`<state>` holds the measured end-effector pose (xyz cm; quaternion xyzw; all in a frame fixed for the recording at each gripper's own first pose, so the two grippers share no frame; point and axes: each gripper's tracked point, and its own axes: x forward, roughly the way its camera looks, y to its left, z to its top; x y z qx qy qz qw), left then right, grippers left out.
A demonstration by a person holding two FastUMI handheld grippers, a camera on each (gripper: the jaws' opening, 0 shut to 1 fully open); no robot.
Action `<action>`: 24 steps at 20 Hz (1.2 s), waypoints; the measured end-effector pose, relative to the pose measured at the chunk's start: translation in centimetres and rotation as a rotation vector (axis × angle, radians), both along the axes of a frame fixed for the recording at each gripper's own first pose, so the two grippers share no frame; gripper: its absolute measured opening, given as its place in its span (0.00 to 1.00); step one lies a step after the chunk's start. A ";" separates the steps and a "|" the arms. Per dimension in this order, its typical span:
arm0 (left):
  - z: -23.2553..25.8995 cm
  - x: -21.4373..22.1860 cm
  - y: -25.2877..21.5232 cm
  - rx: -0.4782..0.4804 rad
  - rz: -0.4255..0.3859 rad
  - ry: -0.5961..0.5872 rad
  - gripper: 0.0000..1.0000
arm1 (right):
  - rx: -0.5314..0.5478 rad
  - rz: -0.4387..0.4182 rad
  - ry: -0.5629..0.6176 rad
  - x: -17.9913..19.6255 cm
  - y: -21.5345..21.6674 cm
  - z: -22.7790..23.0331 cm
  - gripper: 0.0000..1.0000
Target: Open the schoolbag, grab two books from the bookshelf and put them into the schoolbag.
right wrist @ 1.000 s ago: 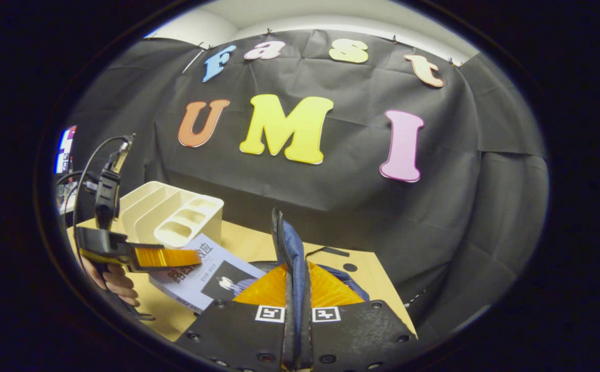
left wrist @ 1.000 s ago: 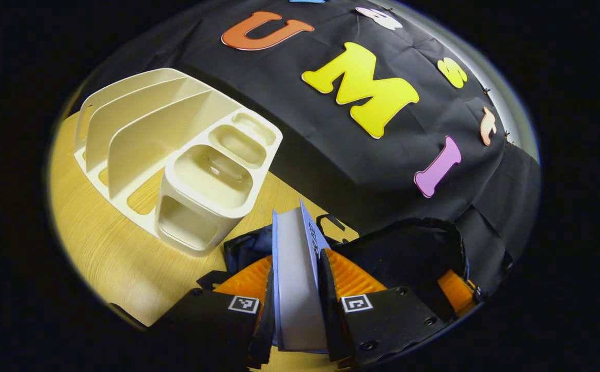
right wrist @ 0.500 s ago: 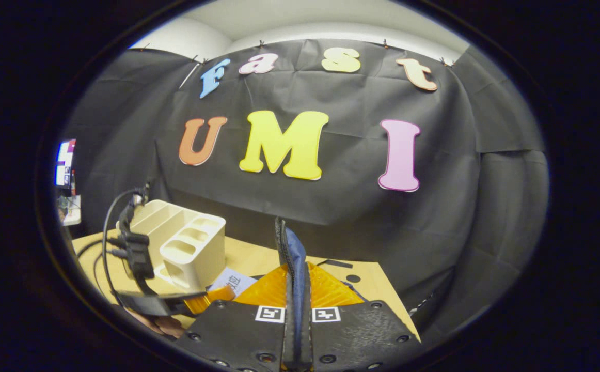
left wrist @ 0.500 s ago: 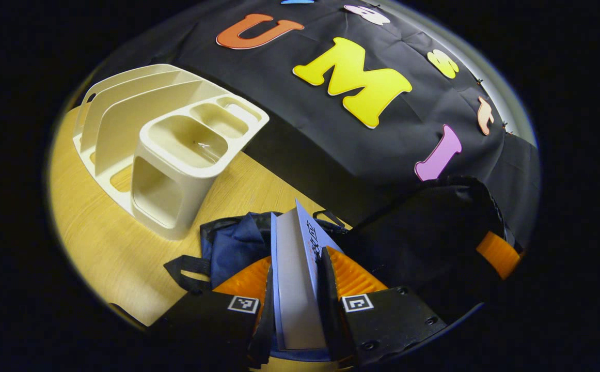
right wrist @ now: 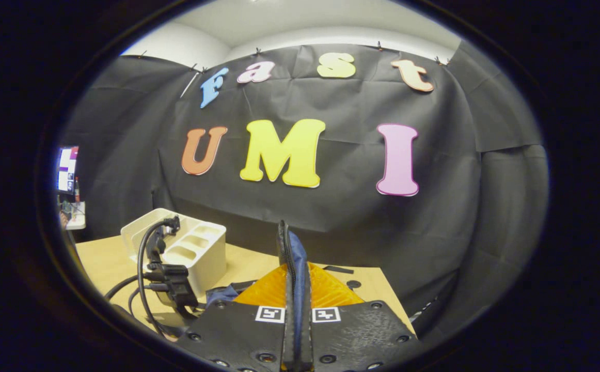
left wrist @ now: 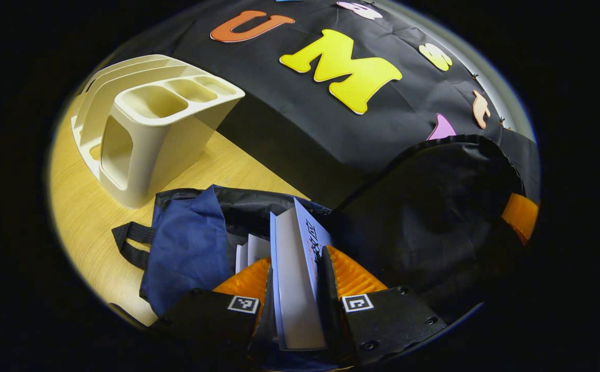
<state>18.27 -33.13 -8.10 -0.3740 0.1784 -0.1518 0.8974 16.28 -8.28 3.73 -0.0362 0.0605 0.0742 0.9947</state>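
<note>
While the left gripper (left wrist: 296, 281) shows at the bottom of the left gripper view, its two fingers press on either side of a book (left wrist: 294, 279), which stands on edge between them with its page block facing the camera. Just beyond the book lies the schoolbag (left wrist: 191, 243), its dark blue fabric spread open on the wooden table (left wrist: 80, 217), and the top edges of another book (left wrist: 251, 250) show inside its mouth. To the right of the schoolbag's mouth its black flap (left wrist: 434, 206) is lifted up. Behind the schoolbag, to the left, stands the cream bookshelf (left wrist: 150, 124). Seen from the right gripper view, the right gripper (right wrist: 294, 289) is clamped narrow on a blue-and-black edge of the schoolbag (right wrist: 294, 258), holding it upright. Left of that edge stands the bookshelf (right wrist: 196, 248), with the left gripper's cabled body (right wrist: 173, 281) in front of it.
</note>
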 end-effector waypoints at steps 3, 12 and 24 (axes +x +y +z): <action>0.0 -0.3 -0.8 -0.010 0.007 0.002 0.45 | 0.016 0.010 0.004 -0.3 0.1 -0.2 0.04; -3.1 -0.2 0.1 0.332 0.017 0.043 0.64 | 0.065 -0.018 0.054 -0.6 -1.3 -2.5 0.05; -2.2 -2.0 3.3 0.425 -0.017 -0.011 0.69 | 0.073 -0.108 0.141 -1.5 -3.4 -6.6 0.05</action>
